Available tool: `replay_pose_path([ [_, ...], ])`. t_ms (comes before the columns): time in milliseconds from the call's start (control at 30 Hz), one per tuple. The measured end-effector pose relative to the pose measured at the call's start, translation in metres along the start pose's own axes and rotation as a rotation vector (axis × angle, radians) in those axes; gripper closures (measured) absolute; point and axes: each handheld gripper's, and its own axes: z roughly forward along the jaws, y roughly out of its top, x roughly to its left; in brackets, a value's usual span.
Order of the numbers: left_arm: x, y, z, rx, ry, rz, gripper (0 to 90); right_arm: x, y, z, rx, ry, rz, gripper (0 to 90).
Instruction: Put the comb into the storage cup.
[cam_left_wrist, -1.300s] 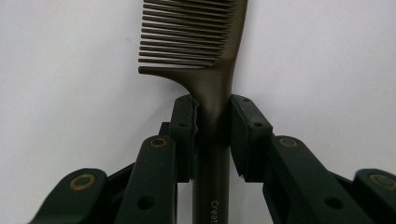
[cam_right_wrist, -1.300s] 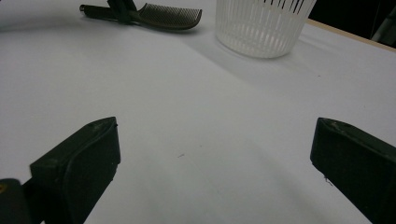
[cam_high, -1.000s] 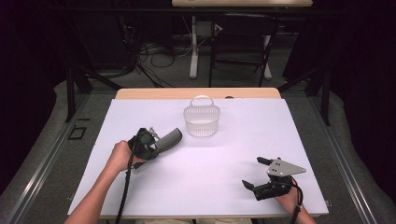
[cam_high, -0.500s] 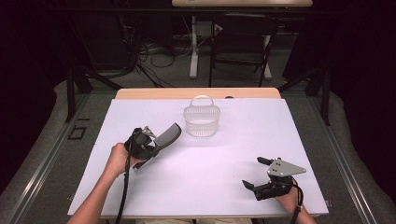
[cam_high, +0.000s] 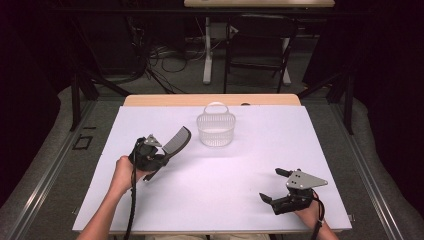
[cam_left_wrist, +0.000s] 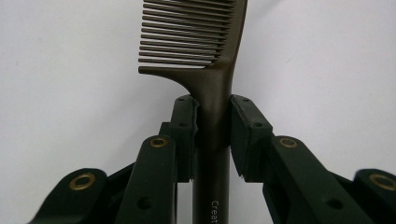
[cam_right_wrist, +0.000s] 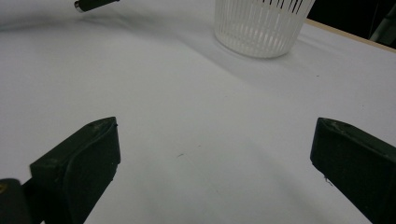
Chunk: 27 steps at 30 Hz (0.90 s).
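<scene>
A dark brown comb (cam_high: 175, 142) (cam_left_wrist: 212, 88) is held above the white table, its toothed end pointing up and right toward the basket. My left gripper (cam_high: 159, 156) (cam_left_wrist: 214, 116) is shut on the comb's handle, a pad pressing on each side. A clear white plastic basket (cam_high: 216, 129) (cam_right_wrist: 261, 23) with a handle stands upright at the table's far middle. My right gripper (cam_high: 274, 186) (cam_right_wrist: 212, 140) rests near the front right of the table, jaws wide open with nothing between them. The comb's handle end (cam_right_wrist: 93, 4) pokes in at the top left of the right gripper view.
The white table sheet (cam_high: 250, 165) covers most of the tabletop, with a wooden strip (cam_high: 210, 100) at the far edge. Chairs, cables and a desk leg stand on the dark floor beyond. Open room lies between the two grippers.
The left hand has tilted the comb, raising its toothed end and swinging it toward the basket. The right gripper has stayed where it was.
</scene>
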Motion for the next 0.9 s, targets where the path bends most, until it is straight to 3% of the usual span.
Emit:
replay_pose_path([
  [467, -0.002, -0.004, -0.007, -0.099, 0.005, -0.026, 72.1, 0.000, 0.000, 0.000, -0.003, -0.003, 0.001, 1.3],
  [900, -0.001, -0.009, -0.013, -0.204, 0.025, -0.076, 72.1, -0.003, -0.001, 0.003, 0.003, -0.001, 0.023, 1.3],
])
